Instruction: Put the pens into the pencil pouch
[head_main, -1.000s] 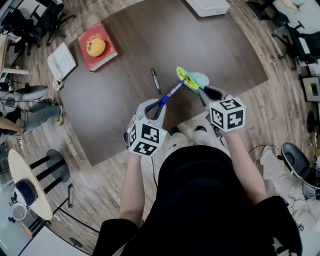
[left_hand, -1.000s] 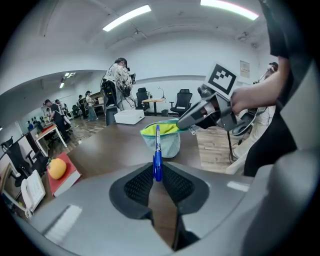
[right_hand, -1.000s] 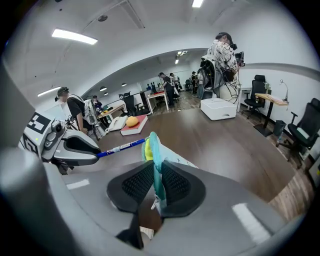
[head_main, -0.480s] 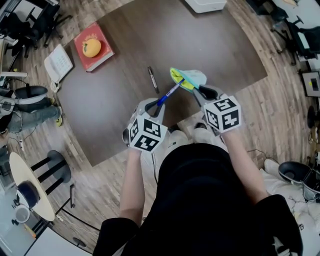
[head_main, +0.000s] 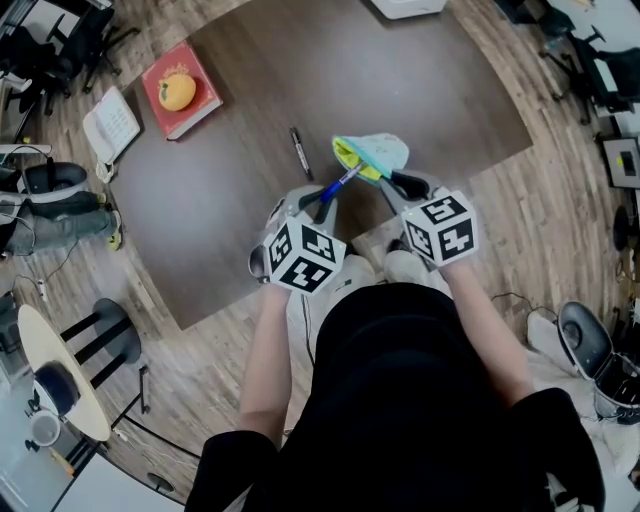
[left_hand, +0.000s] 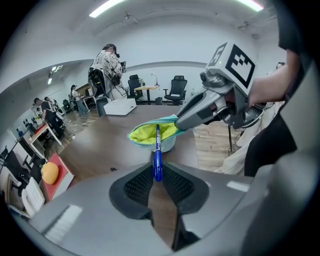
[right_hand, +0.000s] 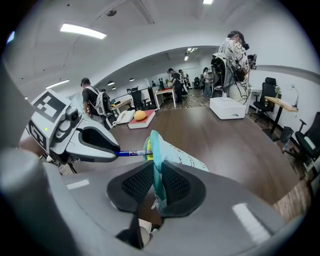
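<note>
My left gripper is shut on a blue pen. The pen's tip reaches into the yellow-lined mouth of the teal pencil pouch. The pouch is held up off the brown table by my right gripper, which is shut on its edge near the zip. A black pen lies on the table to the left of the pouch.
A red book with an orange fruit on it sits at the table's far left, and a white notepad lies beyond the edge. A white box stands at the far side. People and office chairs fill the background.
The left gripper has brought the blue pen forward and a little down, so its tip now sits inside the pouch mouth. The right gripper holds the pouch nearly still.
</note>
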